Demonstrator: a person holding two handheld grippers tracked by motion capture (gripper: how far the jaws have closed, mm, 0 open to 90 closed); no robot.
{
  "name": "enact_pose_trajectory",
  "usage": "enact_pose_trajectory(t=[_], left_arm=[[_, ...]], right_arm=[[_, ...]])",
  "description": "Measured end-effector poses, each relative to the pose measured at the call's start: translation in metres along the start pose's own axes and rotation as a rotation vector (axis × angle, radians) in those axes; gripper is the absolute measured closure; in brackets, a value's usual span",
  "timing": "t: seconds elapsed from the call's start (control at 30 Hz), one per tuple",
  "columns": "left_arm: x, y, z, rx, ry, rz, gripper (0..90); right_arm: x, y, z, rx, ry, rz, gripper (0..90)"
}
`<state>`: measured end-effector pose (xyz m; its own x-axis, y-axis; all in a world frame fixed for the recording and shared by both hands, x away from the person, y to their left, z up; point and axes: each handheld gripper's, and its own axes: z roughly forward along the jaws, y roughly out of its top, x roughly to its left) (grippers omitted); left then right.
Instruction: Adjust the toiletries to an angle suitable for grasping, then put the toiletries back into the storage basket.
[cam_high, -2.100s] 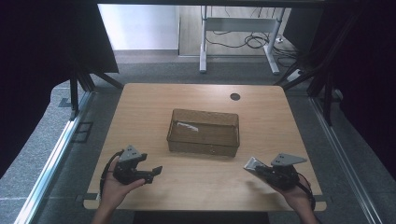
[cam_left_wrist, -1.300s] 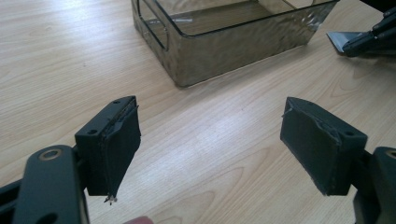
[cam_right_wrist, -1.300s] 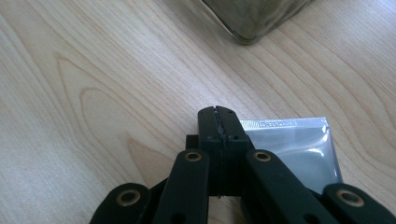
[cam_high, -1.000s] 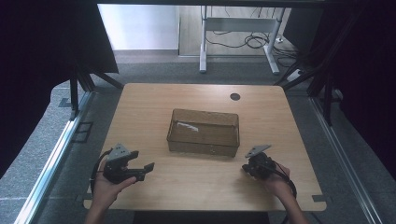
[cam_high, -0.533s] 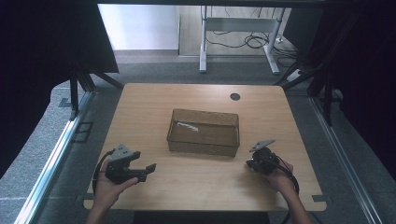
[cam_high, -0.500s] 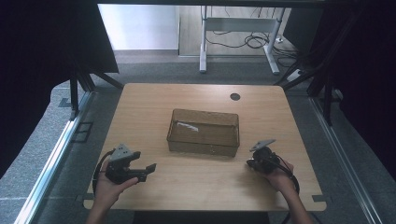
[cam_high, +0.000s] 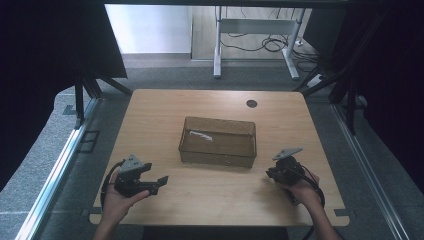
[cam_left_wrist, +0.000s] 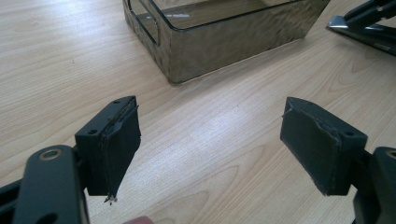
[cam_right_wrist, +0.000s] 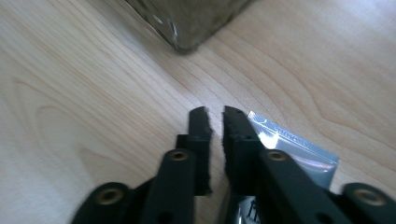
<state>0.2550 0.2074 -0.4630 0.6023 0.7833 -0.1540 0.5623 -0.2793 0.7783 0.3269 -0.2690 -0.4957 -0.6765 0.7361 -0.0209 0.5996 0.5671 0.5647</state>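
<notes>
Two tongs sit at the table's (cam_high: 150, 115) near edge. Left tongs (cam_left_wrist: 210, 149) gape wide over bare wood. Right tongs (cam_right_wrist: 215, 122), slightly parted and just opening, hover beside the bin (cam_high: 218, 141); their jaws partly hide a foil packet (cam_right_wrist: 299, 149).

Silvery foil packet (cam_right_wrist: 299, 149), flat on table (glossy), beside bin (cam_right_wrist: 187, 18)
</notes>
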Motion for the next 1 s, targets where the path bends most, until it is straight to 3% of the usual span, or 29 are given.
enact_pose_trajectory(t=[0.03, 0.07, 0.13, 0.23, 0.3, 0.63, 0.83, 1.0], left_arm=[[0.000, 0.000, 0.000, 0.001, 0.000, 0.001, 20.4], [0.000, 0.000, 0.000, 0.001, 0.000, 0.001, 20.4], [0.000, 0.000, 0.001, 0.005, -0.006, 0.002, 20.4], [0.000, 0.000, 0.003, 0.007, -0.014, 0.005, 20.4], [0.000, 0.000, 0.005, 0.012, -0.018, 0.008, 20.4], [-0.004, 0.001, 0.003, 0.006, -0.020, 0.014, 20.4], [-0.002, 0.001, 0.005, 0.010, -0.023, 0.010, 20.4], [-0.005, 0.002, 0.006, 0.011, -0.031, 0.020, 20.4]], right_arm=[[0.002, -0.001, -0.008, -0.018, -0.015, 0.007, 66.4], [0.002, -0.001, -0.008, -0.018, -0.015, 0.007, 66.4], [0.003, -0.004, -0.020, -0.031, -0.040, 0.034, 54.1], [0.000, -0.008, -0.030, -0.011, -0.077, 0.050, 48.3], [-0.003, -0.010, -0.036, 0.006, -0.074, 0.065, 44.4], [-0.010, -0.015, -0.044, 0.092, -0.091, 0.131, 34.5], [-0.007, -0.022, -0.045, 0.210, -0.126, 0.130, 31.7], [-0.008, -0.027, -0.042, 0.292, -0.109, 0.147, 29.6]])
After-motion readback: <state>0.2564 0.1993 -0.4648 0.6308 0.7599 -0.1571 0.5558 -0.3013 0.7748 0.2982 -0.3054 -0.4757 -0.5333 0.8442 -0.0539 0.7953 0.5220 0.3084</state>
